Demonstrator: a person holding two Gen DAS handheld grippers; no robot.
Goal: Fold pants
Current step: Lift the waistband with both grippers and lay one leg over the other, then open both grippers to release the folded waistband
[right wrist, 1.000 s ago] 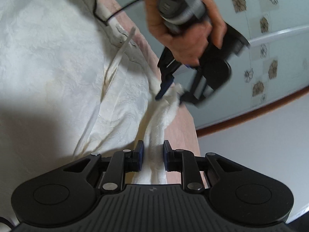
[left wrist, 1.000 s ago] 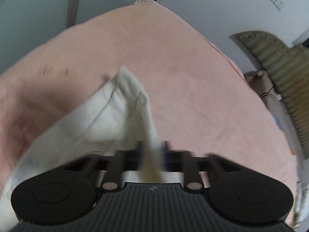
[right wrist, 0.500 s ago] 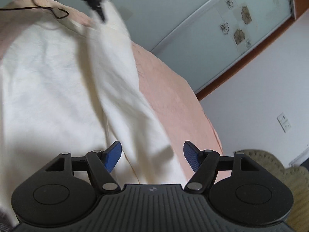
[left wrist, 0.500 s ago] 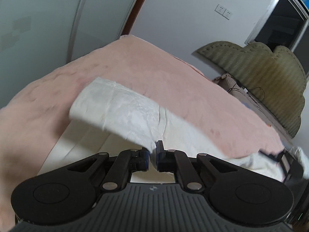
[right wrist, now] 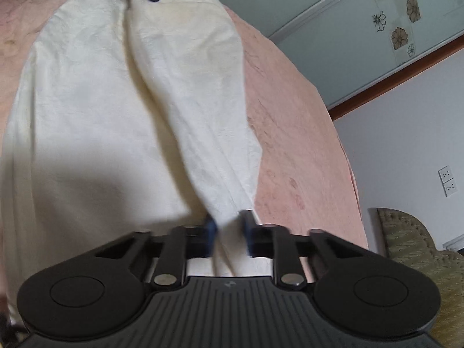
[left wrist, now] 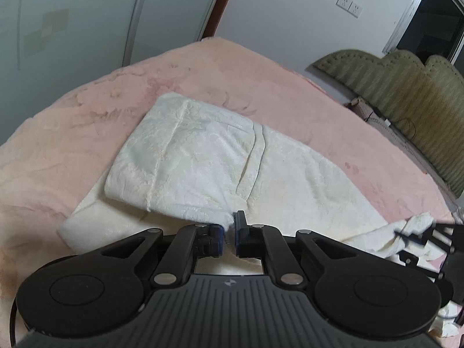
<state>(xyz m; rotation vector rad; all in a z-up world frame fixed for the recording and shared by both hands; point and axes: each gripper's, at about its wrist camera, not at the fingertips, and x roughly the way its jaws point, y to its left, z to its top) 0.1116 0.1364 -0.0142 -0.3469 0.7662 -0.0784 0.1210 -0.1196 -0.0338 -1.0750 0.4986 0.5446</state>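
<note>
Left gripper pinches the pants hem; right gripper, blurred, seemingly pinches another edge; blanket around.

pants: on bed, mid; a folded-over layer lies on top of the spread layer, L of centre in L wrist view
L gripper: near edge, pinching near corner of the folded layer
R gripper: near end of a raised fabric ridge, fabric betw. fingers; in L view it sits far R, at R end of pants
headboard: R of bed in L view
wall sockets: far, on wall behind bed
wardrobe doors: far L, behind bed
</note>
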